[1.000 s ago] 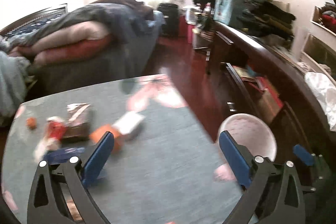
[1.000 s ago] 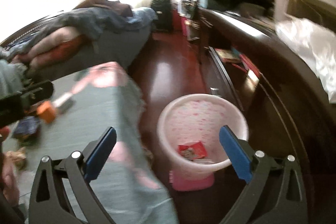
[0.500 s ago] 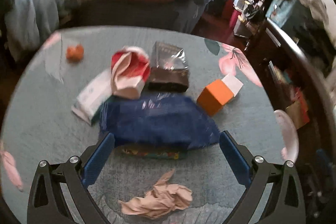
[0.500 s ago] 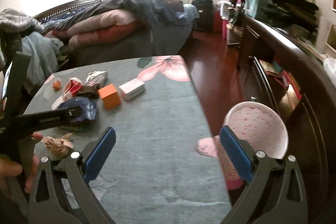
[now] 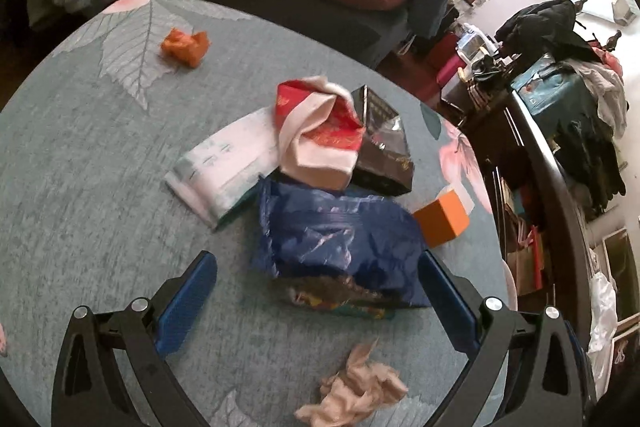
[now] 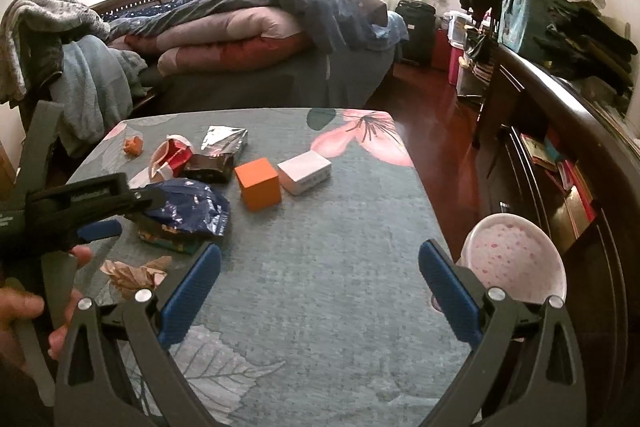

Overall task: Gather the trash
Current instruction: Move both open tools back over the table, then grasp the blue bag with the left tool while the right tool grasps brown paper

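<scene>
Both tongs gape wide, empty. The left tongs [image 5: 316, 291] hover over the blue wrapper [image 5: 336, 239] beside the orange box [image 5: 440, 223]; next, probably lower and pinch it.

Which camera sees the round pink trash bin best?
The right wrist view. There the round pink speckled trash bin shows its open mouth and inside, standing on the floor beside the grey flowered table, partly behind the right gripper. The left wrist view catches only a thin pale sliver of its rim past the table edge.
</scene>
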A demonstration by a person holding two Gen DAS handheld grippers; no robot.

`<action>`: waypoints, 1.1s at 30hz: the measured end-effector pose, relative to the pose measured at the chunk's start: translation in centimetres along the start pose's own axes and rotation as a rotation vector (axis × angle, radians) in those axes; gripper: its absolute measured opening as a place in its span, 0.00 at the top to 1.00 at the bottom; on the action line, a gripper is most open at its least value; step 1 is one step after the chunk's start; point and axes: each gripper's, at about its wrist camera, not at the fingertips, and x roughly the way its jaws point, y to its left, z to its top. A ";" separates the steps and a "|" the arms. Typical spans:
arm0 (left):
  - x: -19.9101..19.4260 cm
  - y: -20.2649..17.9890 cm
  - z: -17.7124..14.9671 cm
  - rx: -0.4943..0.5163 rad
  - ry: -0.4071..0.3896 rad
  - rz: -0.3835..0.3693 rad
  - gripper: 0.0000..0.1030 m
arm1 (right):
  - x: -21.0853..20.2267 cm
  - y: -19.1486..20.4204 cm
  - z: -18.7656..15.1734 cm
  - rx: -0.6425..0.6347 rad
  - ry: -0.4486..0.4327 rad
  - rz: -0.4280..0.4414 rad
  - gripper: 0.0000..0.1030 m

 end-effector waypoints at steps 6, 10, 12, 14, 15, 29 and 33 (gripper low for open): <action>0.8 -2.0 1.0 0.038 -0.030 0.000 0.53 | 0.0 0.7 0.2 -0.033 -0.012 -0.008 0.03; 0.6 -1.8 1.3 0.022 -0.058 0.024 0.76 | 0.3 1.2 0.4 -0.040 -0.010 -0.005 0.04; 0.0 -1.2 1.4 0.021 -0.079 0.008 0.81 | 0.5 1.4 0.4 -0.039 -0.007 0.001 0.04; -1.1 -0.5 1.2 0.030 -0.112 -0.003 0.84 | 0.6 1.9 0.4 -0.041 -0.002 0.017 0.04; -1.8 -0.4 1.2 0.037 -0.135 -0.003 0.85 | 0.7 2.1 0.4 -0.043 0.000 0.024 0.04; -10.4 4.0 1.2 0.018 -0.328 0.028 0.86 | 3.5 11.5 -0.9 -0.172 0.107 0.214 0.05; -11.4 5.3 1.0 0.005 -0.338 0.025 0.86 | 4.8 13.3 -1.3 -0.190 0.160 0.229 0.26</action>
